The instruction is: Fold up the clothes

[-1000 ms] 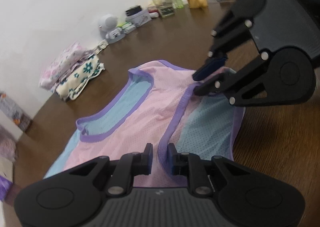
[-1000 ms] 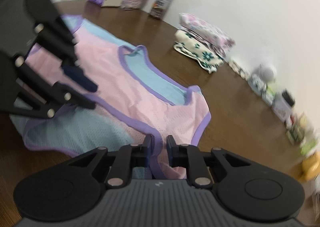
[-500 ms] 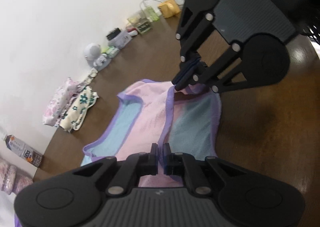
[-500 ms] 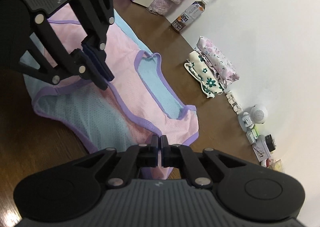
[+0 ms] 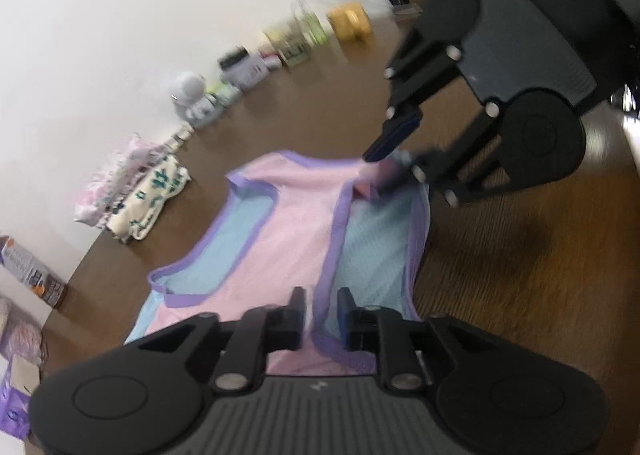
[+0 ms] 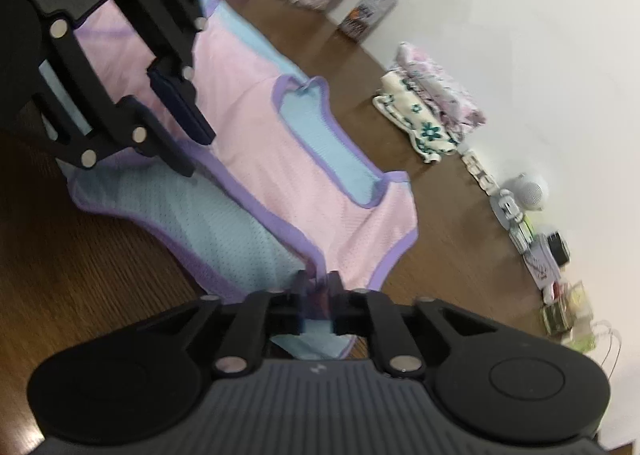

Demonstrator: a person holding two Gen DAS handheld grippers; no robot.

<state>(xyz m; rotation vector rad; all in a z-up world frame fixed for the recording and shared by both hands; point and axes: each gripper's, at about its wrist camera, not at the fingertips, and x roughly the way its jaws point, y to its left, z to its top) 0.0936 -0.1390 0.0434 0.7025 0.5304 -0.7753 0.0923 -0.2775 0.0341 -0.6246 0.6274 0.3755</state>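
Since the pink-and-blue mesh vest with purple trim (image 5: 296, 223) is light and limp, pinch its binding; left claw (image 5: 320, 315) and right claw (image 6: 316, 295) gape astride it.

We see the left gripper (image 5: 320, 309) with jaws slightly parted; the right gripper (image 6: 316, 295) likewise, each pointing toward the other.
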